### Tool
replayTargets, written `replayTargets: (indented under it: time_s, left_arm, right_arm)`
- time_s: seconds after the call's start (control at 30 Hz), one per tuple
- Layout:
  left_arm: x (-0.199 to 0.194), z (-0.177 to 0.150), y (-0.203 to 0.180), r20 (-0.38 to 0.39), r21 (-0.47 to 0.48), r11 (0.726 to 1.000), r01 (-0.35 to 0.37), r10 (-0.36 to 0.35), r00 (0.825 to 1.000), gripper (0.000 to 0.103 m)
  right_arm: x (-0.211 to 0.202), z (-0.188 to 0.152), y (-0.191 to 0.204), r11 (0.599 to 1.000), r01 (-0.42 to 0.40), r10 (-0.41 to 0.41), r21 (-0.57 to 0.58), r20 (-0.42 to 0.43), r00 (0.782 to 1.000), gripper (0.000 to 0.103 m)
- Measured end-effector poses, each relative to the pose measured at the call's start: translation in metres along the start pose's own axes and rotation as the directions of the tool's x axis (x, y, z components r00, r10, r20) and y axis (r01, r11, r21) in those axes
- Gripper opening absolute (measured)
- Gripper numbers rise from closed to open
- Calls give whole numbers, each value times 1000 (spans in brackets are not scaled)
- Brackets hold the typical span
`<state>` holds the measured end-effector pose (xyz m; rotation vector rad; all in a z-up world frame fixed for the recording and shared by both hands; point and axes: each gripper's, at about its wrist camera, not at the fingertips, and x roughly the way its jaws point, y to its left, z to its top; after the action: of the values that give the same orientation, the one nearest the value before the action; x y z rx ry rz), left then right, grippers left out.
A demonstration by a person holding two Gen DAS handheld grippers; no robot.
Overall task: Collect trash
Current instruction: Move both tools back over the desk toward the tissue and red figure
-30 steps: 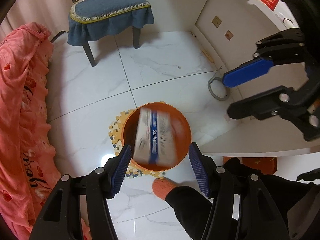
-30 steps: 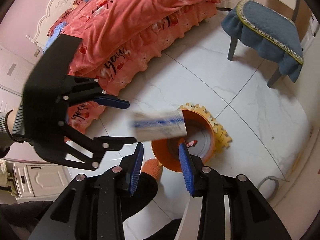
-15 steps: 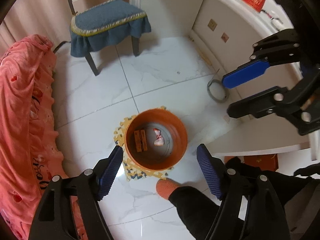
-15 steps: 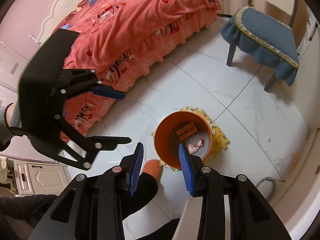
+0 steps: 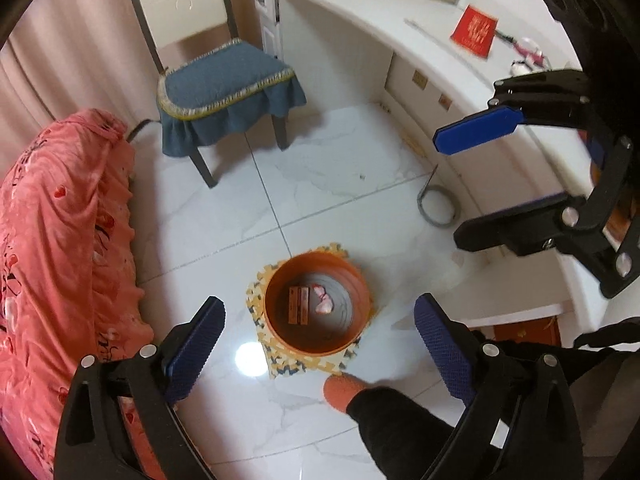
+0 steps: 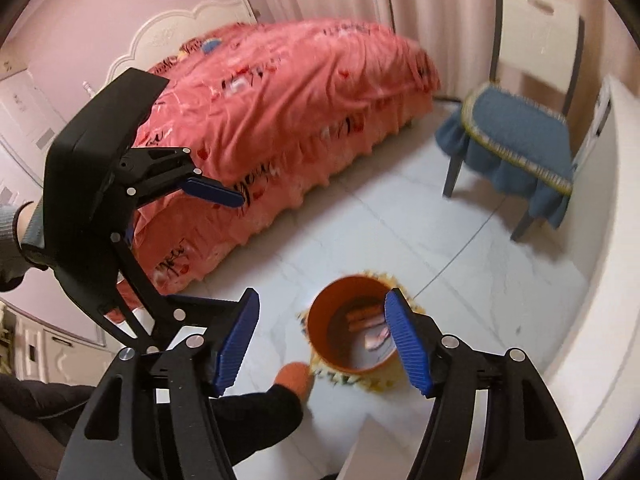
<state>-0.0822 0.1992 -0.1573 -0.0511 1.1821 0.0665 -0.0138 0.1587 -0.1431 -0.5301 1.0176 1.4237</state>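
Observation:
An orange bin (image 5: 280,332) stands on a yellow foam mat (image 5: 276,360) on the white tile floor. Inside lie a brown box (image 5: 299,305) and a pink wrapper (image 5: 324,302). My left gripper (image 5: 318,344) hangs well above the bin, its jaws opening wide with nothing between them. The right gripper (image 5: 448,190) hovers to the right beside the desk. In the right wrist view the bin (image 6: 320,312) is below my right gripper (image 6: 320,340), whose jaws are opening and hold nothing. The left gripper (image 6: 240,250) floats at the left before the bed.
A bed with a pink cover (image 5: 60,240) fills the left. A chair with a blue cushion (image 5: 224,84) stands at the back. A white desk (image 5: 400,40) runs along the right, a grey cable loop (image 5: 436,206) at its foot. A person's orange-socked foot (image 5: 340,388) rests near the bin.
The white and blue box seen over the bin between my left fingers is gone from there; a brown box now lies in the bin. Both grippers rose and opened wider.

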Motion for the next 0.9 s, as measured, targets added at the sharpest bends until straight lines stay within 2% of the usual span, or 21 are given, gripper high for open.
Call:
replayTargets:
  time_s: [0.17, 0.47, 0.7, 0.9]
  left_arm:
    - [-28, 11, -22, 51, 46, 998, -43, 41, 998, 94]
    - [-69, 43, -74, 161, 138, 989, -58, 35, 986, 97]
    - [-84, 71, -119, 222, 245, 968, -55, -1, 975, 97]
    - [-84, 98, -166, 243, 364, 931, -25, -69, 968, 97]
  right_arm:
    - [-34, -7, 4, 1000, 13, -14, 14, 46, 999, 67]
    - [-116, -22, -6, 994, 78, -89, 72, 165, 982, 71]
    - [-179, -57, -28, 978, 145, -179, 151, 243, 953, 71]
    - [-222, -95, -51, 945, 217, -283, 246, 274, 919, 71]
